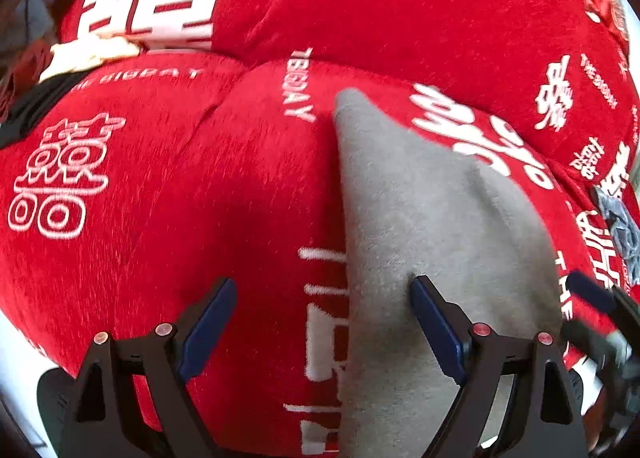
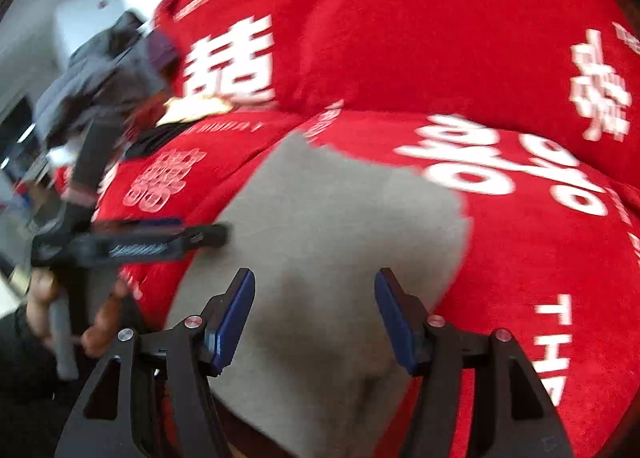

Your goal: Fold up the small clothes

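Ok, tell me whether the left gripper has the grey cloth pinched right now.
No, the left gripper stands open, its fingers apart over the grey cloth.

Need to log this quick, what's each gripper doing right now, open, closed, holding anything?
Left gripper: open, holding nothing, above the grey cloth.
Right gripper: open, holding nothing, above the same cloth.

Matt grey cloth garment [image 1: 420, 218] with soft, faintly fuzzy knit. Beneath it, red blanket [image 1: 240, 186] of plush, brushed pile, printed with flat white characters. Left gripper [image 1: 324, 294] and right gripper [image 2: 314, 286] in matt black plastic, with smooth dark-blue pads [image 2: 236, 310] and small shiny metal rivets [image 1: 481, 329].
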`<state>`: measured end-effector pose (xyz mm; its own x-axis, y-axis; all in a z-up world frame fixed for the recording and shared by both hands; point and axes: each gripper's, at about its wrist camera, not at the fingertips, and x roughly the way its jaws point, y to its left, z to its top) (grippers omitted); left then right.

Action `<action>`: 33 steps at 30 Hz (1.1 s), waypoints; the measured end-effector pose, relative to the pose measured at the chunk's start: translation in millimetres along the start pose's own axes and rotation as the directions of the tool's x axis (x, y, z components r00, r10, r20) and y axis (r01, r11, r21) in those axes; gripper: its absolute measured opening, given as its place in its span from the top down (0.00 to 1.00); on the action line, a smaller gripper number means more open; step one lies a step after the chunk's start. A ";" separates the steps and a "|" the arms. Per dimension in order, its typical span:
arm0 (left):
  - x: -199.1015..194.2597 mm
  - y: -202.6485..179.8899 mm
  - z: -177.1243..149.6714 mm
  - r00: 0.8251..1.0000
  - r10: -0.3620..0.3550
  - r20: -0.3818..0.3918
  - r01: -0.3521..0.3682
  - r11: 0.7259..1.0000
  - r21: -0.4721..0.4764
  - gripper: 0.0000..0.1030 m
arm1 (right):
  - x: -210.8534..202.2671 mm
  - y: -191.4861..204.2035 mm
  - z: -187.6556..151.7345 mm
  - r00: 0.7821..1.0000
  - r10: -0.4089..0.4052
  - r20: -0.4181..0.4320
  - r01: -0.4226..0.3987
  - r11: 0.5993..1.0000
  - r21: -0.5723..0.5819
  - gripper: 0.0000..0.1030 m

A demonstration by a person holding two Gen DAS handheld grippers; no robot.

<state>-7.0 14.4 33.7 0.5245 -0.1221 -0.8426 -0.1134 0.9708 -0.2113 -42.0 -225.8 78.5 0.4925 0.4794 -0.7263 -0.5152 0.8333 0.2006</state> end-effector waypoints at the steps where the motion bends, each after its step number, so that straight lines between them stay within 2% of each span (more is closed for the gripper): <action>1: 1.3 -1.5 -1.0 1.000 0.008 0.003 -0.008 1.000 0.006 0.13 | 7.8 3.9 -4.9 1.000 -0.004 -0.022 0.003 1.000 -0.018 0.36; 3: 5.4 -6.6 -3.6 0.999 0.041 0.013 -0.042 0.998 0.040 0.12 | 27.3 2.3 -15.2 0.995 -0.043 -0.087 0.041 0.999 -0.022 0.36; 4: 6.6 -8.0 -4.4 0.999 0.047 0.016 -0.047 0.998 0.047 0.07 | 35.8 -1.3 -21.2 0.992 -0.050 -0.113 0.048 0.999 -0.021 0.36; 5: 9.0 -9.0 -4.9 0.998 0.061 0.022 -0.063 0.997 0.051 0.05 | 34.7 -1.5 -25.1 0.996 -0.050 -0.079 0.047 0.998 -0.042 0.36; 6: 11.1 -8.7 -5.7 0.997 0.077 0.026 -0.078 0.996 0.049 0.01 | 33.4 -1.3 -25.7 0.996 -0.048 -0.076 0.044 0.998 -0.049 0.36; 8: 13.8 -6.1 -4.6 0.997 0.069 0.017 -0.070 0.997 0.039 0.00 | 31.4 -1.8 -22.2 0.994 -0.041 -0.097 0.036 0.998 -0.049 0.36; 11: 10.8 -5.8 8.2 0.998 0.051 -0.020 -0.051 0.998 0.031 0.01 | 19.6 -9.0 -7.1 0.997 0.005 -0.078 -0.005 1.000 -0.001 0.36; 13: 6.6 -13.8 22.5 0.996 0.087 0.016 -0.087 0.995 0.057 0.01 | 16.0 -19.1 6.9 0.999 -0.007 -0.047 0.007 1.000 0.011 0.35; 15: 10.7 -21.3 33.8 0.993 0.117 0.019 -0.118 0.989 0.088 0.00 | 22.6 -28.4 27.2 0.999 -0.015 -0.045 0.015 1.000 0.012 0.35; 19: 42.3 -38.3 52.1 0.983 0.180 -0.024 -0.174 0.974 0.146 0.00 | 58.4 -40.6 53.8 0.994 -0.010 -0.112 0.012 1.000 0.021 0.35; 23: 60.4 -42.4 58.0 0.981 0.187 -0.053 -0.177 0.973 0.150 0.00 | 89.4 -55.9 62.8 0.984 -0.038 -0.176 0.041 0.999 0.015 0.35; 25: 66.4 -42.3 60.5 0.981 0.186 -0.054 -0.176 0.973 0.148 0.00 | 95.5 -62.2 65.1 0.982 -0.054 -0.183 0.058 0.998 0.018 0.34; 28: 74.0 -40.9 63.6 0.982 0.177 -0.065 -0.166 0.976 0.139 0.00 | 103.6 -74.6 66.0 0.982 -0.024 -0.185 0.037 0.997 0.065 0.33; 33: 80.1 -38.2 65.7 0.984 0.161 -0.077 -0.150 0.980 0.133 0.00 | 108.8 -76.6 65.8 0.981 -0.031 -0.190 0.041 0.998 0.050 0.32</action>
<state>94.8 -18.9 6.8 0.4333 0.0200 -0.9010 -0.0773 0.9969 -0.0151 97.2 -219.3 27.3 0.3659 0.3925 -0.8438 -0.4587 0.8650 0.2035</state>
